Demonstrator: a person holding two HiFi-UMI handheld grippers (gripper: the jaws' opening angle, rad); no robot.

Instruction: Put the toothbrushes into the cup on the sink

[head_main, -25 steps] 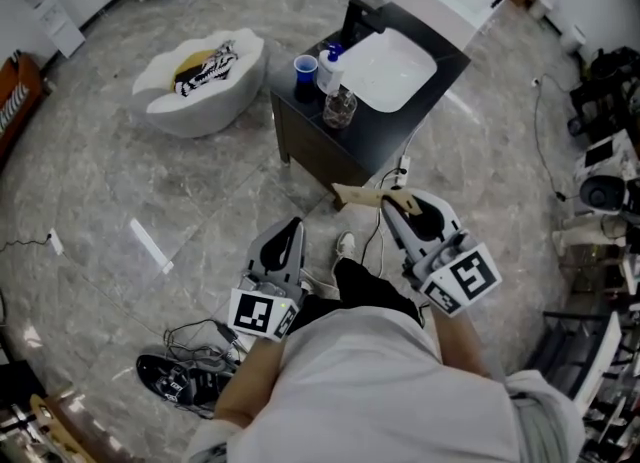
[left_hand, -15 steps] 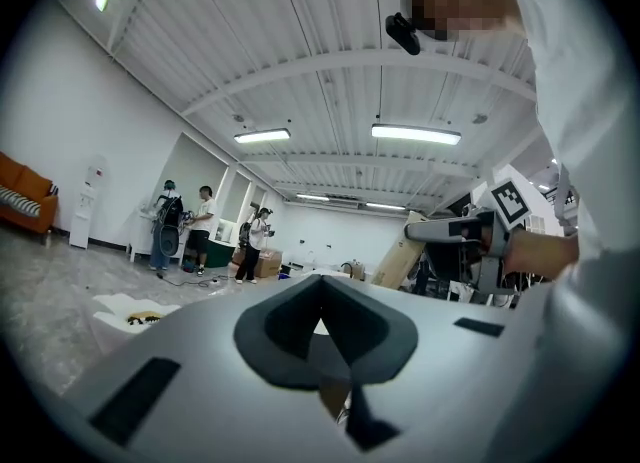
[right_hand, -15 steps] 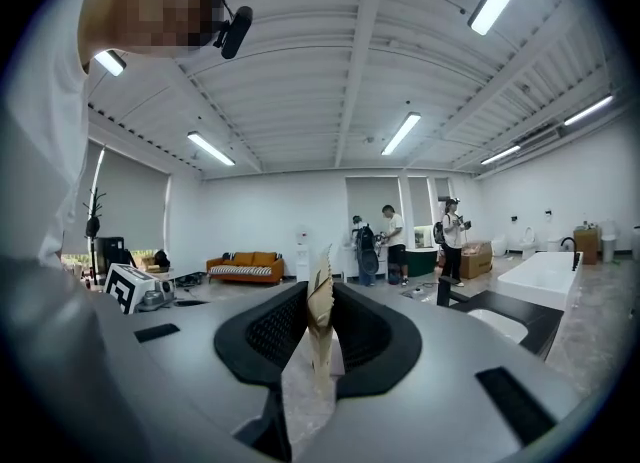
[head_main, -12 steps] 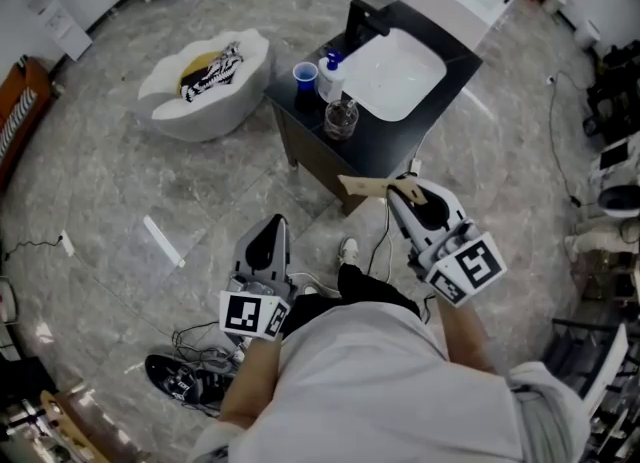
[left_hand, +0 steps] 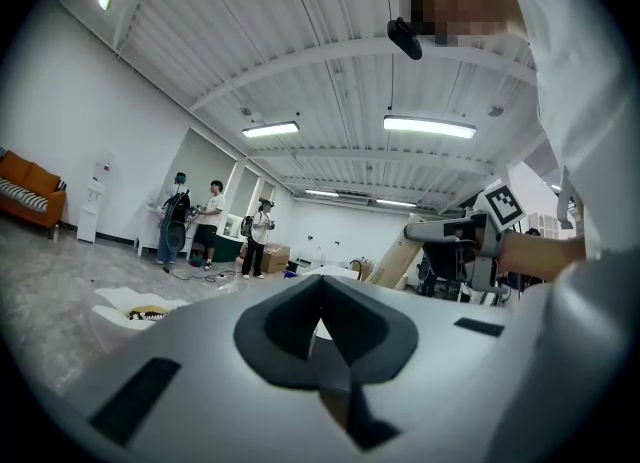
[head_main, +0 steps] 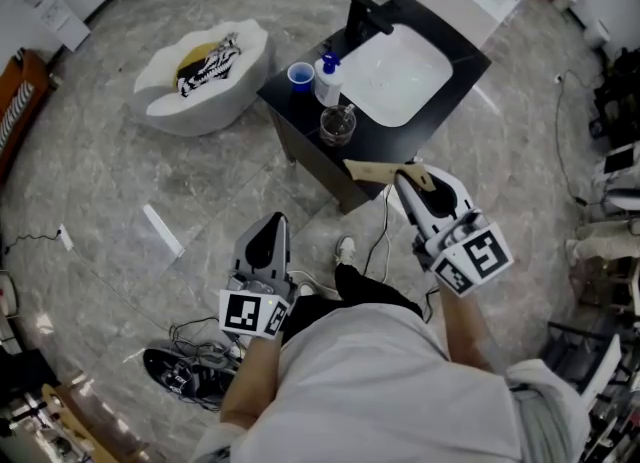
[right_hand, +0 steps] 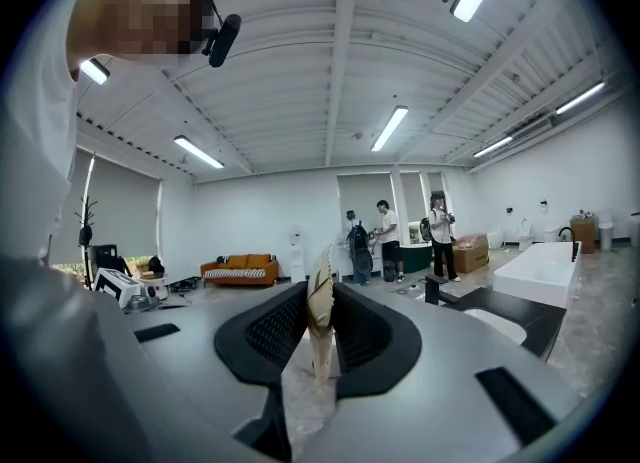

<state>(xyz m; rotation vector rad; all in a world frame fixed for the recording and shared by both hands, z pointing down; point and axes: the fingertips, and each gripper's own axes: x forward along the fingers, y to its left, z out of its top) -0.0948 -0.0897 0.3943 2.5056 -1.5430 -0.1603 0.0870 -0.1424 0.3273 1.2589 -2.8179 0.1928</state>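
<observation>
In the head view, the right gripper (head_main: 408,173) reaches to the near edge of the black counter (head_main: 468,63) by the white oval sink (head_main: 400,81). It is clamped on a flat tan cardboard toothbrush packet (head_main: 370,169). The blue cup (head_main: 299,74) stands left of the sink. The left gripper (head_main: 268,246) hangs low, well short of the sink. In the left gripper view its jaws are together and empty. In the right gripper view, ribbed black pads (right_hand: 275,331) pinch the thin packet edge-on.

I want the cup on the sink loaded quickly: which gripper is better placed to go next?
Right. The right gripper grips a tan paper packet and hangs by the sink counter; the left gripper is empty, farther back over the floor.
</observation>
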